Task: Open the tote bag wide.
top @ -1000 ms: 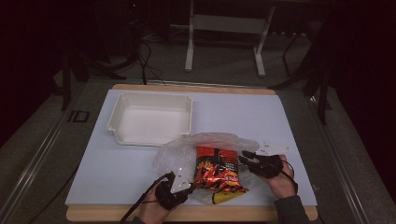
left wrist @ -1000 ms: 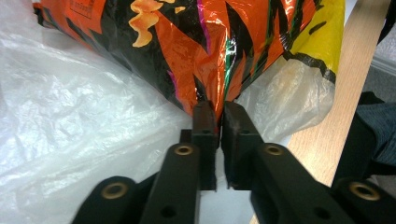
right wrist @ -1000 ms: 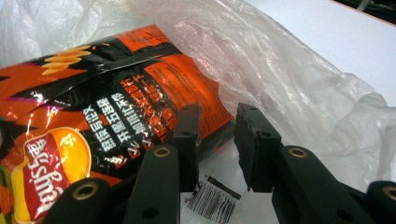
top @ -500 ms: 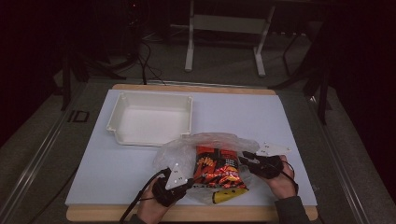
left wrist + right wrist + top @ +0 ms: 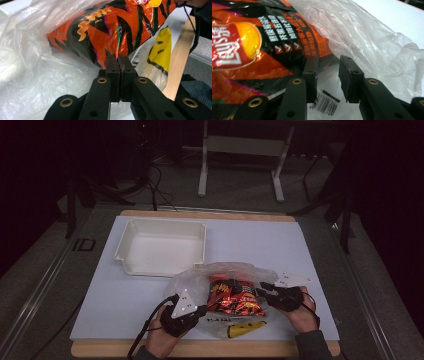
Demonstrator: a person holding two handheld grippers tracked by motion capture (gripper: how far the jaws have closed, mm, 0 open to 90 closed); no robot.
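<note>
An orange and black chip bag [image 5: 235, 297] [image 5: 112, 27] [image 5: 249, 50] lies inside a crumpled clear plastic bag [image 5: 225, 270] [image 5: 37, 82] [image 5: 367, 32] near the table's front edge. My left gripper [image 5: 202, 310] [image 5: 118, 58] is at the bag's left side, shut on the chip bag's lower edge. A red sliver shows between its pads. My right gripper [image 5: 263, 288] [image 5: 327, 60] is at the bag's right side. Its jaws have just been opening and stand apart, with plastic film and a barcode label between them, not pinched.
A white tray [image 5: 125, 252] stands at the back left on the pale blue mat [image 5: 260, 240]. The plastic bag carries a yellow print [image 5: 245, 329] [image 5: 162, 47]. The table's wooden front edge [image 5: 100, 349] [image 5: 180, 55] runs just behind both hands.
The left gripper has risen a little with the chip bag's left end, uncovering more of the yellow print. The right gripper has stayed in place.
</note>
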